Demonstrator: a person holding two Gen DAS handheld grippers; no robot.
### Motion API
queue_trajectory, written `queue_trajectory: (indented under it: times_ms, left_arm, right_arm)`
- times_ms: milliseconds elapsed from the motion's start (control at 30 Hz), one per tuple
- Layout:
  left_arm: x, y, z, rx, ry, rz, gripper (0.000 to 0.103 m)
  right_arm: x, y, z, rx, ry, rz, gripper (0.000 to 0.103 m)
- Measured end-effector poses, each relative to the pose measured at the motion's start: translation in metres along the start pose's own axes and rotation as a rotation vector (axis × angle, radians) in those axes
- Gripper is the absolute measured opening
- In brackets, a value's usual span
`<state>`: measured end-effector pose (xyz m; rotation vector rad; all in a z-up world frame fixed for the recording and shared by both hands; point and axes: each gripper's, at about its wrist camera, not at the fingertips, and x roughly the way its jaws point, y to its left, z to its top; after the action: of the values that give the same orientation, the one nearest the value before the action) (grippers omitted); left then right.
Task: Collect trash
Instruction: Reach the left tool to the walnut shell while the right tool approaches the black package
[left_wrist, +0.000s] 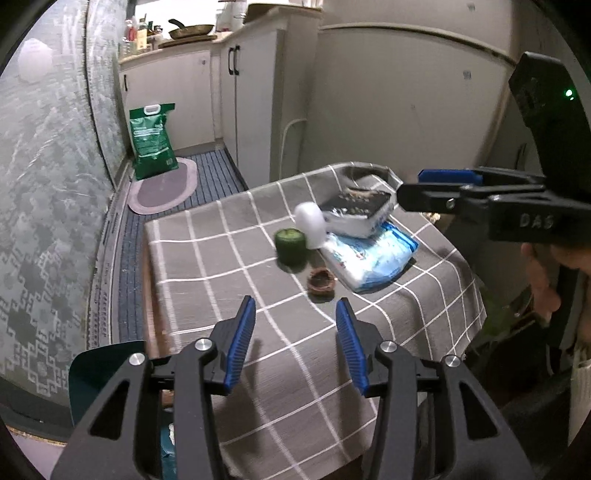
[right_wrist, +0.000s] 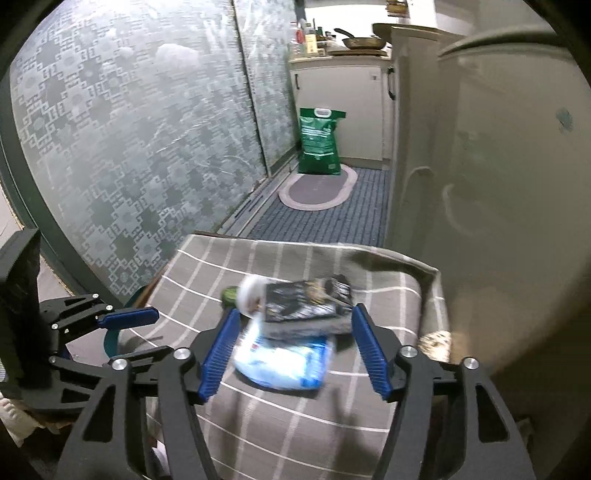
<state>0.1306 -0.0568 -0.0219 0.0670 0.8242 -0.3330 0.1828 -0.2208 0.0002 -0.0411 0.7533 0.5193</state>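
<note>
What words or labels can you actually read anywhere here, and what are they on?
"DAS": raised letters on the right claw body.
Green bag on the floor: print too small to read.
Black-topped box and blue-white packet: print too blurred to read.

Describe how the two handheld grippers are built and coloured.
Both match: the left gripper and right gripper have black plastic linkage arms with silver pivot bolts and ribbed blue finger pads. The right one's body bears embossed letters, apparently "DAS", beneath a black block with a green light.
</note>
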Motion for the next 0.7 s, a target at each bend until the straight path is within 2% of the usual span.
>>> queue_trajectory:
  times_ms: [167, 400, 500, 600, 700]
  left_arm:
    - [0.018, -0.006, 0.002, 0.007, 0.022, -0.004, 0.049]
    - [0.034, -0.013, 0.008, 0.009, 0.028, -0.005, 0.049]
    - [0.039, -0.014, 0.01, 0.005, 0.026, -0.006, 0.049]
    - [0.042, -0.014, 0.011, 0.011, 0.022, 0.0, 0.044]
    - [0.043, -0.014, 0.012, 0.011, 0.019, 0.021, 0.032]
  right_arm:
    - [-0.004, -0.018, -0.008, -0.003, 0.005, 0.0, 0.074]
    - [-0.009, -0.029, -0.015, -0.034, 0.0, 0.017, 0.078]
    - [-0.006, -0.033, -0.017, -0.048, -0.003, 0.027, 0.085]
    - [-0.001, -0.034, -0.019, -0.066, -0.001, 0.045, 0.088]
    - [0.003, -0.027, -0.021, -0.09, -0.002, 0.05, 0.097]
